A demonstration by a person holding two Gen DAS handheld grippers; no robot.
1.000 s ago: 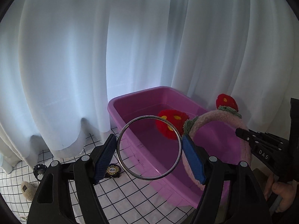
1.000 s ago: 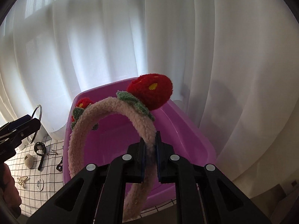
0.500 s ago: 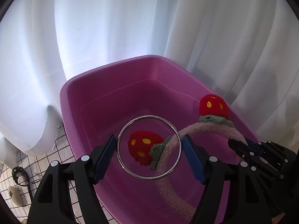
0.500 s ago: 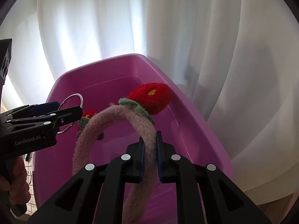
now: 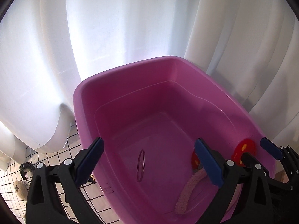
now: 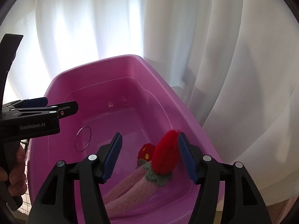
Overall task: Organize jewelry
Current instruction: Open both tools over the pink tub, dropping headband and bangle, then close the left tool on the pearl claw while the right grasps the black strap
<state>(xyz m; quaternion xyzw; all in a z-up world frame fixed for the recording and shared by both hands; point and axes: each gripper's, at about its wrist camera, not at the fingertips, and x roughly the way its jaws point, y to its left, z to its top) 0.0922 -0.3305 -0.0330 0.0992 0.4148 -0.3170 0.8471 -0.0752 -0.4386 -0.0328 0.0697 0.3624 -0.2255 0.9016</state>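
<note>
A purple tub (image 5: pixel 129 69) fills both views. A thin metal ring (image 5: pixel 141 165) is down inside it, edge-on, free of my left gripper (image 5: pixel 149 158), whose jaws are opening wide above it with nothing between them. The fluffy pink headband (image 6: pixel 130 184) with its red strawberry pompoms (image 6: pixel 164 154) lies in the tub's near right corner. My right gripper (image 6: pixel 149 155) hovers over the headband, its jaws opening and its pads clear of the plush. In the right wrist view the ring (image 6: pixel 83 139) lies left of the headband, and the left gripper (image 6: pixel 59 102) reaches in from the left.
White curtains (image 5: pixel 130 18) hang close behind and beside the tub. Left of the tub is a grid-patterned cloth (image 5: pixel 61 158) with a black wristband-like piece (image 5: pixel 26 168) and a beige plush clip (image 5: pixel 20 188). A hand (image 6: pixel 15 168) grips the left gripper's handle.
Both grippers swung over the tub and opened. The ring left the left jaws and the headband left the right jaws; both now sit in the tub.
</note>
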